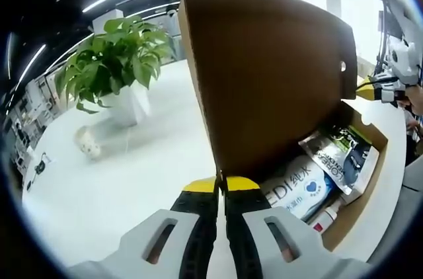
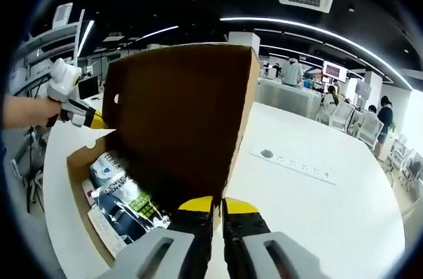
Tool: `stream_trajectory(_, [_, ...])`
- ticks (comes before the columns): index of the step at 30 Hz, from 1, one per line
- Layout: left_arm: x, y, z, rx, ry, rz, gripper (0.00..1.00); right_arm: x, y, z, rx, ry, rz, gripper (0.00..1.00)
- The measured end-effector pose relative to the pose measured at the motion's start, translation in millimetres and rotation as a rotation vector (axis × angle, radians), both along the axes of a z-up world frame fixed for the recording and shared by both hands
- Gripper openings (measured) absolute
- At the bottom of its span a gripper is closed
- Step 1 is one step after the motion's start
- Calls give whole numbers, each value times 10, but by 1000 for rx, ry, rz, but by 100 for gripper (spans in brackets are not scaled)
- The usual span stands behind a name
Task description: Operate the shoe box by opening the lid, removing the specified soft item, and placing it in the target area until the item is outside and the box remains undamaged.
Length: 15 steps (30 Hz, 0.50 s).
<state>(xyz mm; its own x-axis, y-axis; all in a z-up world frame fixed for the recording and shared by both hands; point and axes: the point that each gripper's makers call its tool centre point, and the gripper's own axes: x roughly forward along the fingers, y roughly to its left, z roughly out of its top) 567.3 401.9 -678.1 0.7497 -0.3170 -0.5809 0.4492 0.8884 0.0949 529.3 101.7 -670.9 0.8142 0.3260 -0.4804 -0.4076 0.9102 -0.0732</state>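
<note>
Behind the curved white desk you have a bright open office with ceiling light strips, and a leafy green plant in a white pot stands well apart from the work. Your left tongs are clenched on the edge of the raised brown cardboard lid of the shoe box, and your right tongs pinch the opposite edge of that same lid, which stands about upright in both views. To do this step well, keep both grips even and swing the lid back on its hinge line without twisting it, since uneven pull would likely crease or tear the cardboard. Inside the box lie several soft packets: a white and blue wipes pack, a dark printed pouch beside it, and a small white tube with a red cap near the front wall. Which of these is the item you must take out cannot be told, so all of it sits inside the box for now. Once the lid holds open by itself, free one pair of tongs to reach in.
</note>
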Motion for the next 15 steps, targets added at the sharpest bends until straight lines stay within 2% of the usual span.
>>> stream_trajectory(15, [14, -8, 24, 1, 2, -2, 1, 45, -26, 28, -24, 0, 7, 0])
